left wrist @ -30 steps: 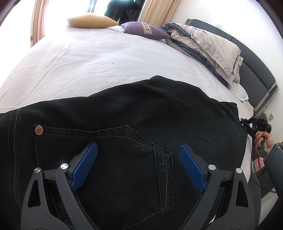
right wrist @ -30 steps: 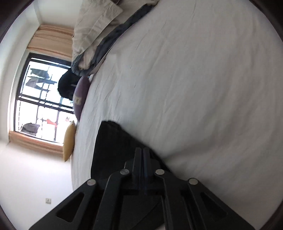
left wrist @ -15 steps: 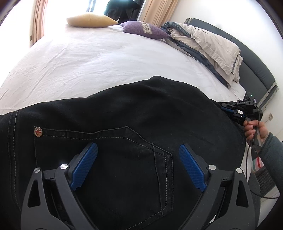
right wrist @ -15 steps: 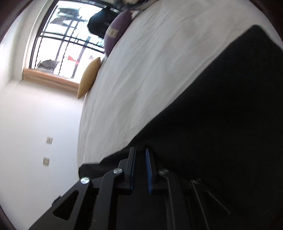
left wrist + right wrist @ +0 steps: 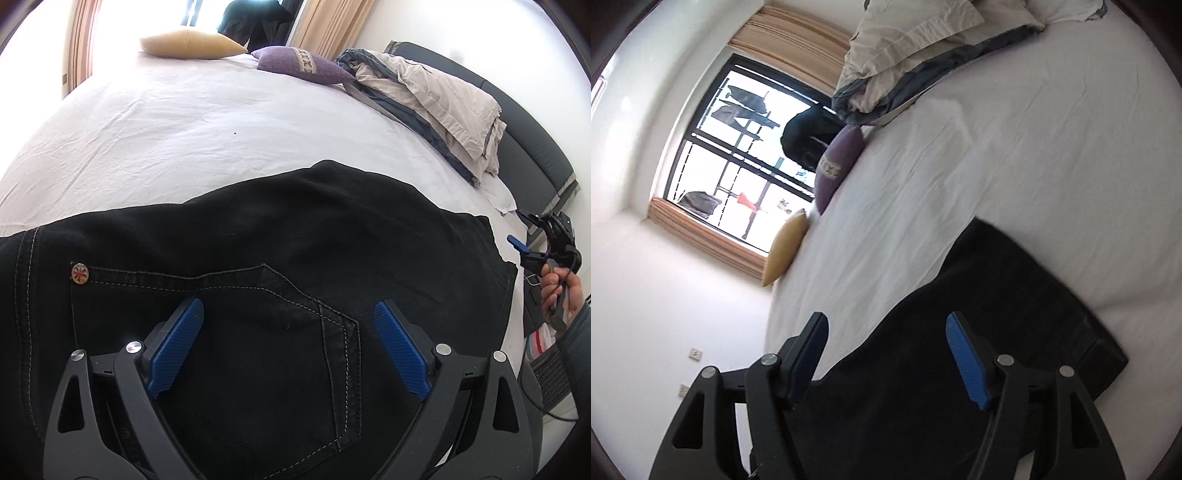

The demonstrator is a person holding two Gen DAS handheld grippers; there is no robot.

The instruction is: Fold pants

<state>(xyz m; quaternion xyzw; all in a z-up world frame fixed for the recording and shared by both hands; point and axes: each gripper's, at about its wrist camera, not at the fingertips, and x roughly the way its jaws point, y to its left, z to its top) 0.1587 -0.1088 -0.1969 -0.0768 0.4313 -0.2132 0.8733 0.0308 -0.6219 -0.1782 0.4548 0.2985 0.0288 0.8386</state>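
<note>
My right gripper [image 5: 886, 354], jaws just opened and empty, hangs off the right hem of the pants [image 5: 295, 229], whose length runs left-right under my wide-open left gripper [image 5: 288, 347].

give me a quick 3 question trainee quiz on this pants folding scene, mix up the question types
1. True or false: the left tool is clamped shut on the black pants.
2. Multiple choice: which cushion lies nearer the window? A) the purple cushion B) the yellow cushion C) neither, they are stacked
3. Short answer: is any cloth between the fingers of the right tool?

Key
1. False: its jaws stand wide open over the back pocket.
2. B
3. No: its jaws have just been opening, and the pants lie below them on the white bed sheet.
</note>
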